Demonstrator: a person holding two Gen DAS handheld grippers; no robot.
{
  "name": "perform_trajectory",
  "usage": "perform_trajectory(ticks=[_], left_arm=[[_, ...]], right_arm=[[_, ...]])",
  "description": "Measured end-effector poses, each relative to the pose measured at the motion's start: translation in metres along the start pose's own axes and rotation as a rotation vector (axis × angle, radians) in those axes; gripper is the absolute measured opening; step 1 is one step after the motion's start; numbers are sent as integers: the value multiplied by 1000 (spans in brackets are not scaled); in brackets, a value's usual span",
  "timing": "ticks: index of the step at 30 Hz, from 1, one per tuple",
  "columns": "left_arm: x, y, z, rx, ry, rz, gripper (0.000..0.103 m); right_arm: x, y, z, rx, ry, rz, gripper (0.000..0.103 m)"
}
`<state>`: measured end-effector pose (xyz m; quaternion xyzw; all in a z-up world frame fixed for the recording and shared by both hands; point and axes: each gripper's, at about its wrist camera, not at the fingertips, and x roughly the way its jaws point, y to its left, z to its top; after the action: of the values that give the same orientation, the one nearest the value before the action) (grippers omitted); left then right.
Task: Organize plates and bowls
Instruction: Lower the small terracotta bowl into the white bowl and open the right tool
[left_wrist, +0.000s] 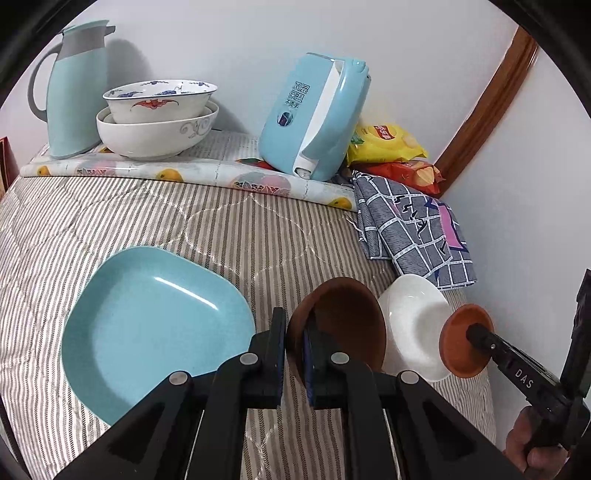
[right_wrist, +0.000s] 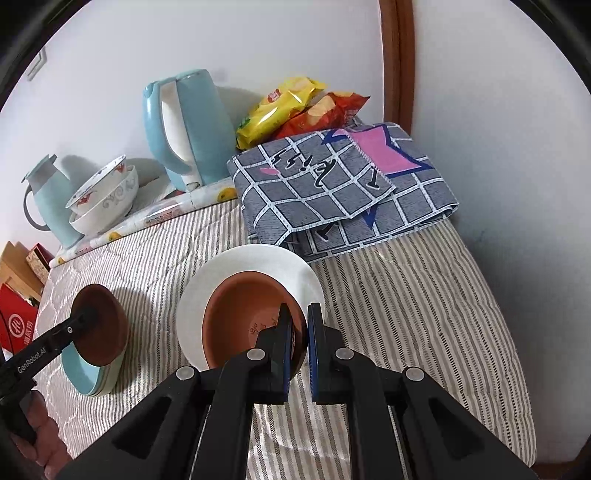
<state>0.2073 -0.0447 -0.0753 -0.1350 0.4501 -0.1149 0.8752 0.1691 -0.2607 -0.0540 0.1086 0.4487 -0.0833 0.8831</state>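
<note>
Left wrist view: left gripper (left_wrist: 295, 354) pinches the rim of a brown bowl (left_wrist: 343, 317), held beside the blue plate (left_wrist: 155, 325).
Right wrist view: right gripper (right_wrist: 299, 347) pinches the rim of a smaller brown bowl (right_wrist: 243, 314), held over the white bowl (right_wrist: 258, 262).
Surface: striped cloth (right_wrist: 406, 314).
Rear: two stacked bowls (left_wrist: 159, 118) between jug (left_wrist: 74, 92) and kettle (left_wrist: 317, 118).
</note>
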Motion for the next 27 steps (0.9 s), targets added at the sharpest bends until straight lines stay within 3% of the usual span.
perform_trajectory(ticks=[14, 27], left_arm=[[0, 7, 18, 3, -31, 23, 9], [17, 9, 18, -12, 0, 1, 9]], right_arm=[[38, 19, 6, -59, 46, -4, 8], [69, 23, 5, -86, 119, -5, 8]])
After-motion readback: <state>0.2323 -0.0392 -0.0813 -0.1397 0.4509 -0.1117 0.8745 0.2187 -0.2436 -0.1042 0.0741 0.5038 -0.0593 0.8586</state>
